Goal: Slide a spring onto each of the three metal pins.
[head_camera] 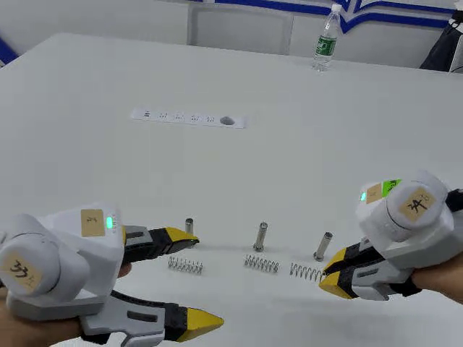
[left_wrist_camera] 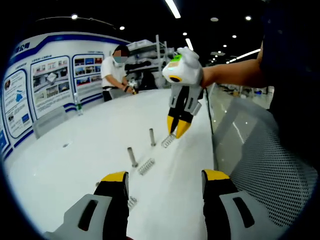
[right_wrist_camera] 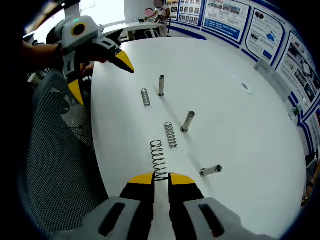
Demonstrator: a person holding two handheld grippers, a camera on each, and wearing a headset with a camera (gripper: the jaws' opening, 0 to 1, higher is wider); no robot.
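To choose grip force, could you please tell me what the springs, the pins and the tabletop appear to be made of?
The springs, one pinched by the right gripper, look like thin bare steel wire: grey coils with a metallic glint. The pins look like solid metal, likely steel: dull silver sheen. The tabletop is smooth matte white, perhaps laminate; unclear.

**Setting: a laboratory or demonstration hall.** A large white table [head_camera: 108, 72] is fitted with a flush power strip [head_camera: 188, 117], and a water bottle [head_camera: 327, 40] is stood near its far edge. The walls are lined with blue-trimmed display panels [left_wrist_camera: 50, 82] of printed text and pictures. Strip lights [left_wrist_camera: 173, 7] and round spotlights [left_wrist_camera: 74, 16] are set in a dark ceiling. Metal shelving [left_wrist_camera: 145, 55] is seen behind a person [left_wrist_camera: 117, 70] standing at the table, and a mesh-backed office chair [right_wrist_camera: 55, 150] is placed beside it.
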